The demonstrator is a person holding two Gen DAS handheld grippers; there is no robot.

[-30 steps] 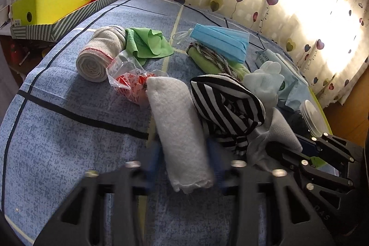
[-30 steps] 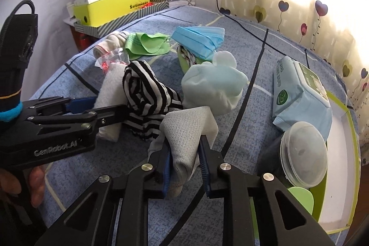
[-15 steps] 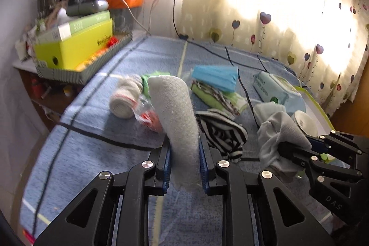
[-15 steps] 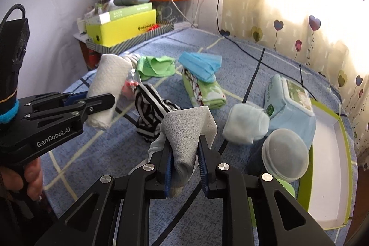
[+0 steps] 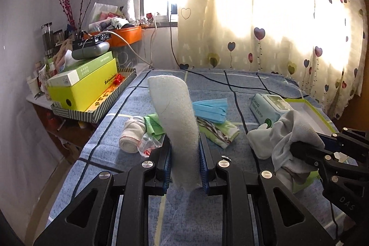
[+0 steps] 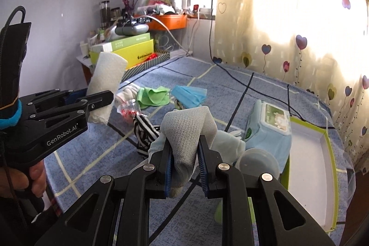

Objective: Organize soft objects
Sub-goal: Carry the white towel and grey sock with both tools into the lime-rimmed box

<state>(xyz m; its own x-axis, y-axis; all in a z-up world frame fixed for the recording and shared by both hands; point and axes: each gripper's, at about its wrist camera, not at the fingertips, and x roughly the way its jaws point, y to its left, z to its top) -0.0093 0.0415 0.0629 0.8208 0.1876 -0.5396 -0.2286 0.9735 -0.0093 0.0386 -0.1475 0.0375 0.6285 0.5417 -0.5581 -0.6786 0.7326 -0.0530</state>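
My left gripper (image 5: 184,149) is shut on a white folded towel (image 5: 177,117) and holds it upright, high above the blue checked table (image 5: 110,153). The towel also shows in the right wrist view (image 6: 107,84). My right gripper (image 6: 184,153) is shut on a grey knit cloth (image 6: 188,130), lifted above the table; it also shows in the left wrist view (image 5: 293,130). On the table lie a striped black-and-white cloth (image 6: 144,130), a green cloth (image 6: 152,95), a blue face mask (image 6: 189,95), a rolled sock (image 5: 132,136) and a pale cloth (image 6: 227,142).
A wet-wipes pack (image 6: 268,126), a round lidded container (image 6: 257,161) and a green-rimmed white tray (image 6: 309,176) sit at the right. A yellow box (image 5: 85,87) on a striped tray stands at the far left. A black cable (image 5: 219,82) crosses the table.
Both grippers have risen well above the table, each carrying its cloth. The left gripper closed on the white towel and lifted it from flat to upright.
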